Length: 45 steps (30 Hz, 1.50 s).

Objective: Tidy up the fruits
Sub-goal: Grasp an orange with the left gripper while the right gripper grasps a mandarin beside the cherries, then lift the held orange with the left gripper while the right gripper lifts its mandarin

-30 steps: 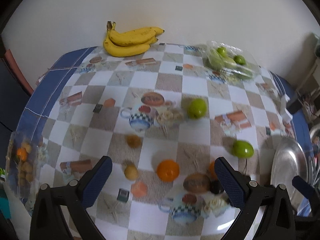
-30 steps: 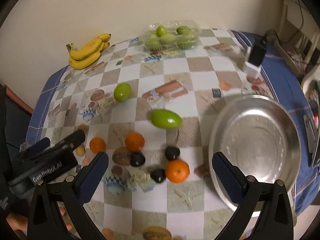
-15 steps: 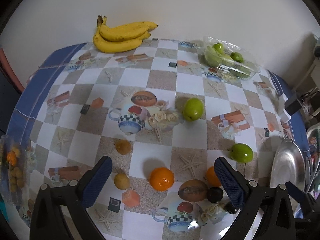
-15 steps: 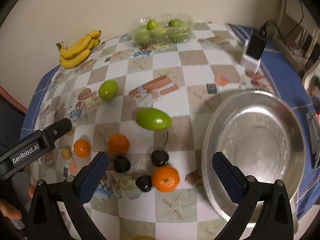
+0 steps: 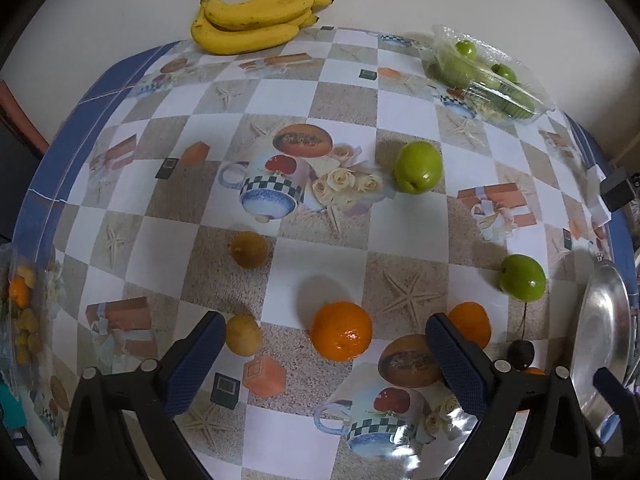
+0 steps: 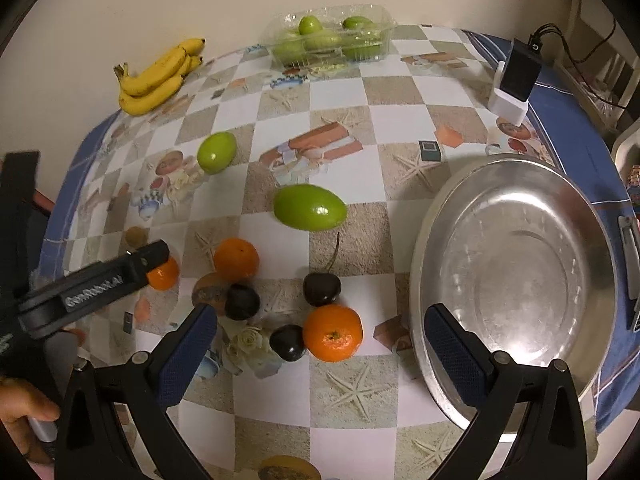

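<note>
Loose fruit lies on a checkered tablecloth. In the left wrist view my left gripper [image 5: 320, 340] is open and empty, low over the table, with an orange [image 5: 341, 336] between its fingers; a small yellow fruit [image 5: 243, 335] sits by the left finger, and two green fruits [image 5: 418, 167] [image 5: 522, 283] lie farther off. In the right wrist view my right gripper [image 6: 320, 332] is open and empty above an orange [image 6: 333, 333] and dark cherries [image 6: 321, 289]. A large empty metal plate [image 6: 516, 284] lies to the right.
A banana bunch [image 5: 252, 20] lies at the table's far edge by the wall. A clear plastic box of green fruits [image 6: 330, 40] stands at the back. A black and white charger [image 6: 514, 80] sits on the blue border. A bag of small fruits [image 5: 22, 312] lies at the left edge.
Both grippers have moved forward and lower toward the fruit, which looks larger now. The left gripper's orange now sits between its fingers. Both stay open.
</note>
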Available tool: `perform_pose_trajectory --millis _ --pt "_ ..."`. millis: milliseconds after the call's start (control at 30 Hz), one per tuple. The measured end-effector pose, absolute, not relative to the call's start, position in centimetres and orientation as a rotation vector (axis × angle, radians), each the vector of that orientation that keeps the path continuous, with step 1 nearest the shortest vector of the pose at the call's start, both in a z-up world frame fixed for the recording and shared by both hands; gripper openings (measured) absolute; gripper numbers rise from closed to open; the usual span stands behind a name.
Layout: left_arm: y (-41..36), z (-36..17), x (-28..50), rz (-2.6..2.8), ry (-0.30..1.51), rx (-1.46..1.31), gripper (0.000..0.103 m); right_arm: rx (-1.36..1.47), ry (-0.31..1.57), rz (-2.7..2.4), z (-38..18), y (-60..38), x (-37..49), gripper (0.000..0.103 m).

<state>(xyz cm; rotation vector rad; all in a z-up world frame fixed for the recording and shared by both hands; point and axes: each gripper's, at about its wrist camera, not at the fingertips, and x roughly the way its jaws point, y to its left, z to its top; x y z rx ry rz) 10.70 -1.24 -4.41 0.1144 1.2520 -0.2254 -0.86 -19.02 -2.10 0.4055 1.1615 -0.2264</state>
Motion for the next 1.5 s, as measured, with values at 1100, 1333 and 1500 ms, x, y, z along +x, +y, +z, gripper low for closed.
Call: perform_pose_trajectory --millis 1100,1333,1500 --pt "-1.2 -7.4 11.9 -0.247 1.336 0.022 0.065 0.398 1.29 -0.208 -5.7 -18.9 -0.5 0.042" --pt "-0.5 -7.3 11.9 -0.248 1.334 0.006 0.049 0.428 1.297 -0.21 -6.0 -19.2 -0.6 0.042" --pt "-0.7 -7.2 11.8 -0.269 1.334 0.005 0.04 0.434 1.295 -0.21 -6.0 -19.2 -0.6 0.041"
